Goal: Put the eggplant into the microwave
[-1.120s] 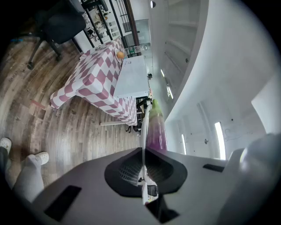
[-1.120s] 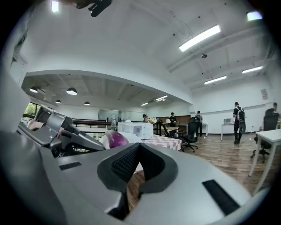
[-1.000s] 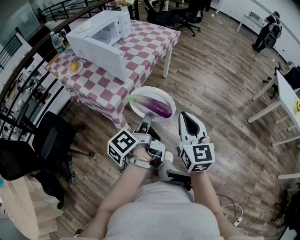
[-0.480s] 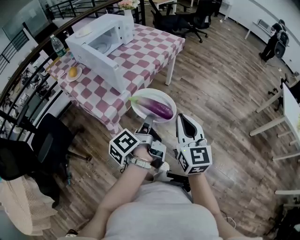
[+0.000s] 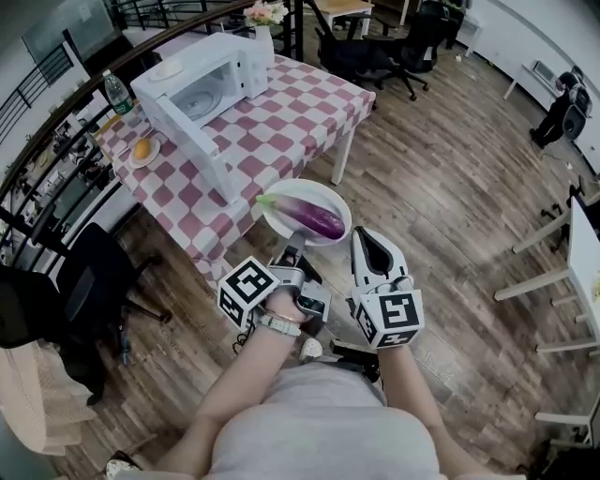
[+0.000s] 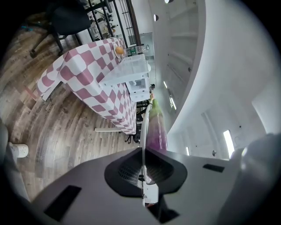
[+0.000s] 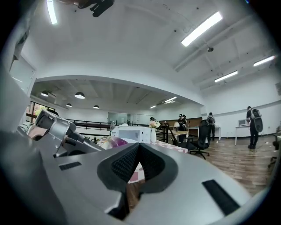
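Closest to the person, the left gripper (image 5: 292,246) has its jaws clamped on the near rim of a white plate (image 5: 279,225). In the left gripper view the rim (image 6: 143,132) runs edge-on straight into the narrow slit between the pads. The plate is carried clear of any surface, over the wood floor (image 5: 441,187). Just beside it, the right gripper (image 5: 367,234) has its jaws brought together at the tips with nothing between them. Through the gap behind its tips, the right gripper view (image 7: 138,146) shows only checked cloth. It touches neither the plate nor the other gripper.

The eggplant (image 5: 311,217) lies lengthwise across the plate, purple and glossy, with its green stem end pointing towards the table. It is the only thing on the plate.

Each gripper carries a cube with black-and-white square markers (image 5: 246,286); these are patterns, not words.

Just beyond the plate is the near edge of a table under a red-and-white checked cloth (image 5: 291,122). On the table stands the white microwave (image 5: 220,75), its door (image 5: 192,141) swung open towards the person, with a small white dish (image 5: 169,67) on top. Beside the microwave sits a saucer holding an orange fruit (image 5: 142,150). Behind the saucer is a water bottle (image 5: 116,92), its label too small to read. At the table's far end is a vase of flowers (image 5: 265,17).
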{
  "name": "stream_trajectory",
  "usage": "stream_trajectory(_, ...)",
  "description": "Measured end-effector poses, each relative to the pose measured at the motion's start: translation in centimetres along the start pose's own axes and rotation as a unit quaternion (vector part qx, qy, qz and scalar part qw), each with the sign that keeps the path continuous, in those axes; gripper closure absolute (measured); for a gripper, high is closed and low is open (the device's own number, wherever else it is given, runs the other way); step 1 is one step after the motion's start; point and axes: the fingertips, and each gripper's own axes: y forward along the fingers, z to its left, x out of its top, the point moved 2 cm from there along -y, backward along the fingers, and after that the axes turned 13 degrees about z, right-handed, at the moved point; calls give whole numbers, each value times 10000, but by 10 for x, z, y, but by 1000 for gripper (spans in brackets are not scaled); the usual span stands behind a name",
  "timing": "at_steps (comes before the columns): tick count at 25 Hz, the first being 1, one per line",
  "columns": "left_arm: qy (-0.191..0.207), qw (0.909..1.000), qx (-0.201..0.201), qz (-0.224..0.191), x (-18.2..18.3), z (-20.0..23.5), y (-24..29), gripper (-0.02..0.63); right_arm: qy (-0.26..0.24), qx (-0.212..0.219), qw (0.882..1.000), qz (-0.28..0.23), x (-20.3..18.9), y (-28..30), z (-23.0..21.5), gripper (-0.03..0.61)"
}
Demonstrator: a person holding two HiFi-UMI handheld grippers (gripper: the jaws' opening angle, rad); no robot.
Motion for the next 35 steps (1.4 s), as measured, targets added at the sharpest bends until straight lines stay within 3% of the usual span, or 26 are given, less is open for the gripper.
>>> stream_trajectory(14, -16, 9998, 188, -82, 17, 7, 48, 594, 279, 12, 9996, -62, -8, 34, -42, 555)
stream_trajectory(23, -147, 9997, 159, -138, 46, 6, 100, 594, 138, 43, 9999, -38, 0, 78, -72, 555)
stream_trajectory(35, -333, 9979, 184, -522, 119, -1, 165, 594, 3, 438, 9990, 44, 24, 173, -100, 555)
